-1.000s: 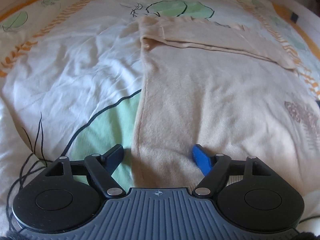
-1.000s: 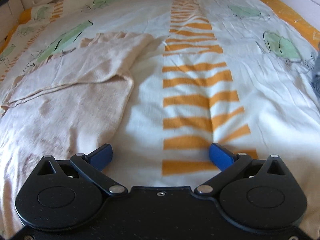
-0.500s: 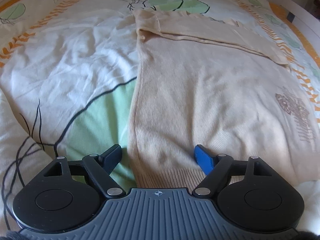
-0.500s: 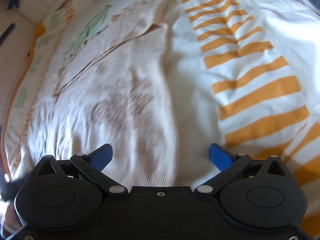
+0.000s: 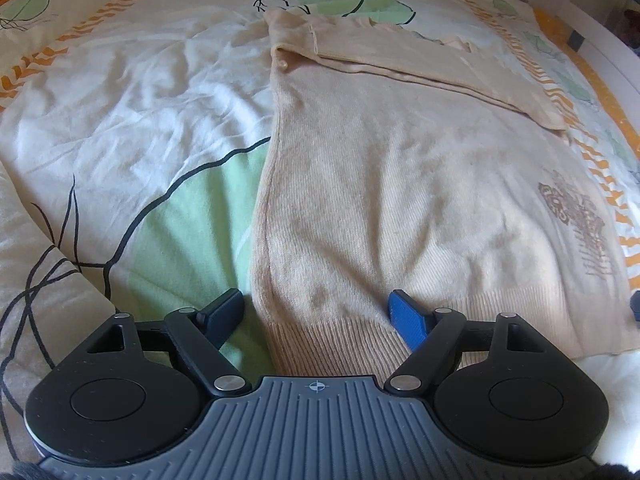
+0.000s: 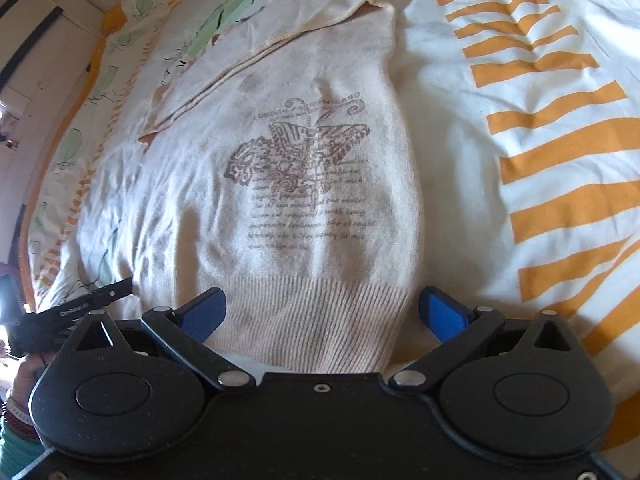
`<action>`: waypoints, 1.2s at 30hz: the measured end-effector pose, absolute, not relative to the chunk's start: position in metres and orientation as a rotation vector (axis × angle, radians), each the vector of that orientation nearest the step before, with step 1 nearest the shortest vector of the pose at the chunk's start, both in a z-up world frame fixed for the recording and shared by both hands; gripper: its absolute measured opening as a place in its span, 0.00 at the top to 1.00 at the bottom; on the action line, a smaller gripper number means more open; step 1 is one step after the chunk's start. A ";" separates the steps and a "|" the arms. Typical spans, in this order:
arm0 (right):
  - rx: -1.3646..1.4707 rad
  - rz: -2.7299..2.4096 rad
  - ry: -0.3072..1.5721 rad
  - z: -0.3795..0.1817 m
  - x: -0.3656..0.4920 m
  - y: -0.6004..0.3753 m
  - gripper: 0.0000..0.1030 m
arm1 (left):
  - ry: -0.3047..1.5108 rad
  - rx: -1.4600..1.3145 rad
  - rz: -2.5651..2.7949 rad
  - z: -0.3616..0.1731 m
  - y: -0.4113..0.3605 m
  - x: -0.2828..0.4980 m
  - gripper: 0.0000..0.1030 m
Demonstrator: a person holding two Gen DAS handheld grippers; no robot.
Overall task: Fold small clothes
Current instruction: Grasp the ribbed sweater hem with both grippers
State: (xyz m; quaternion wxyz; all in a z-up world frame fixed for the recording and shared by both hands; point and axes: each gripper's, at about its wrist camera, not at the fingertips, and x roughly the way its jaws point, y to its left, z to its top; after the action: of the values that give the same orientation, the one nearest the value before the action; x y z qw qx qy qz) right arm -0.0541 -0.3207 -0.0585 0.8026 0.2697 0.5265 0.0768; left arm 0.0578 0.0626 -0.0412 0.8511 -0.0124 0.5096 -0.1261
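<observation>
A cream sweater (image 5: 400, 200) lies flat on a leaf-and-stripe patterned bedspread (image 5: 132, 120), sleeves folded across its top, with the left gripper (image 5: 316, 314) spread wide over its left hem corner, closing slightly, and the right gripper (image 6: 324, 312) spread wide over its right hem corner, neither gripping fabric.

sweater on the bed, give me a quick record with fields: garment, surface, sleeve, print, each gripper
garment: beige knit sweater, lying flat, ribbed hem nearest both cameras
surface: bedcover with orange stripes and green leaf shapes
sleeve: folded sleeve laid across the top of the sweater
print: brown butterfly print with text lines under it
left gripper: jaws apart, closing a little, straddling the hem's left corner
right gripper: open, straddling the hem's right corner
</observation>
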 end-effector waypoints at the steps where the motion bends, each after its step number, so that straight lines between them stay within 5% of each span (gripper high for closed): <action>1: 0.580 0.166 1.124 -0.058 -0.055 -0.321 0.03 | 1.071 -0.029 -0.264 -0.041 0.063 0.057 0.28; 5: 0.585 0.185 1.115 -0.054 -0.062 -0.321 0.25 | 1.059 -0.042 -0.267 -0.036 0.063 0.053 0.47; 10: 0.622 0.211 1.106 -0.054 -0.072 -0.322 0.74 | 1.064 -0.075 -0.289 -0.031 0.063 0.049 0.74; 12: 0.613 0.200 1.085 -0.051 -0.075 -0.322 0.84 | 1.062 -0.076 -0.285 -0.029 0.063 0.047 0.92; 13: 0.608 0.199 1.073 -0.048 -0.077 -0.323 0.88 | 1.058 -0.069 -0.282 -0.027 0.063 0.046 0.92; 24: 0.564 0.096 1.074 -0.036 -0.091 -0.346 0.88 | 1.092 -0.092 -0.257 -0.023 0.077 0.044 0.92; 27: 0.575 0.112 1.048 -0.034 -0.091 -0.344 0.76 | 1.119 -0.092 -0.254 -0.029 0.077 0.046 0.90; 30: 0.567 0.130 1.048 -0.033 -0.087 -0.339 0.46 | 1.131 -0.093 -0.260 -0.033 0.076 0.049 0.88; 36: 0.498 0.126 1.115 -0.042 -0.072 -0.320 0.33 | 1.125 -0.068 -0.318 -0.034 0.068 0.048 0.64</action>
State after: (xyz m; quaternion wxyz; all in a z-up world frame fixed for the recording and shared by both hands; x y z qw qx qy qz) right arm -0.0720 -0.3204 -0.0422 0.8174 0.2336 0.5232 0.0589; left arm 0.0476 0.0679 -0.0343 0.8334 -0.0323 0.5309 -0.1503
